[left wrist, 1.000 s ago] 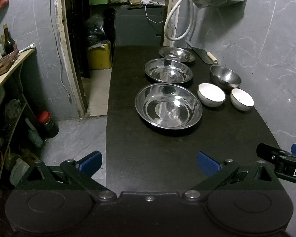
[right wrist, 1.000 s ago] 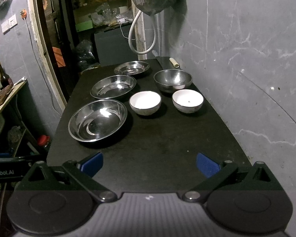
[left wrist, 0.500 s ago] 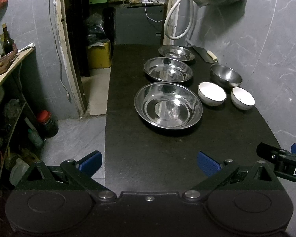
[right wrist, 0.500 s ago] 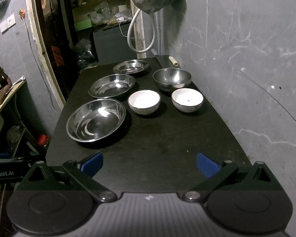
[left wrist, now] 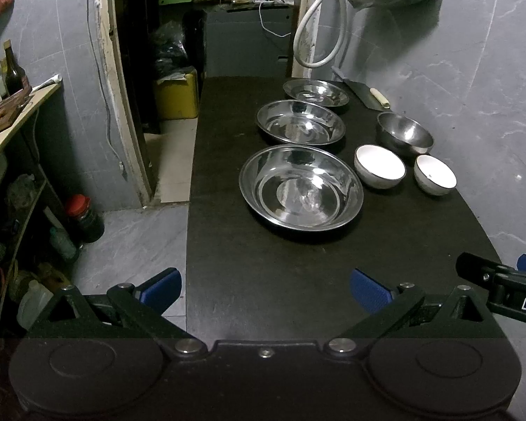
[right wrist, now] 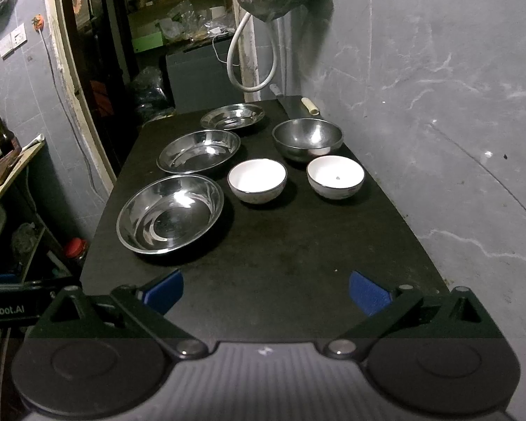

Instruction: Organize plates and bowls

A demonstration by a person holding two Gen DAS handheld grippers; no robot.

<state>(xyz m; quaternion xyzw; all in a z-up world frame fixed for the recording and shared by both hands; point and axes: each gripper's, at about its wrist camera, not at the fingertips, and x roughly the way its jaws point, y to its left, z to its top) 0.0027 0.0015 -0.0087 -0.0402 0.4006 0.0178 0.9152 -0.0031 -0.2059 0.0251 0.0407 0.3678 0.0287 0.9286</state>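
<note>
On the black table (left wrist: 280,263) (right wrist: 298,245) three steel plates stand in a row: a large near one (left wrist: 301,188) (right wrist: 170,214), a middle one (left wrist: 300,122) (right wrist: 199,151) and a small far one (left wrist: 315,92) (right wrist: 232,116). To their right are two white bowls (left wrist: 379,166) (left wrist: 435,174) (right wrist: 257,179) (right wrist: 335,176) and a steel bowl (left wrist: 404,134) (right wrist: 307,138). My left gripper (left wrist: 264,289) and right gripper (right wrist: 265,289) are both open and empty, hovering over the table's near end, well short of the dishes.
A cleaver (left wrist: 366,95) lies at the far right corner. A grey wall (right wrist: 438,122) runs along the table's right side. A white hose (right wrist: 252,56) and a bag hang at the far end. A shelf with bottles (left wrist: 10,80) stands on the left, a doorway behind.
Both views have crept slightly forward toward the dishes. Both grippers stay open; no dish has moved.
</note>
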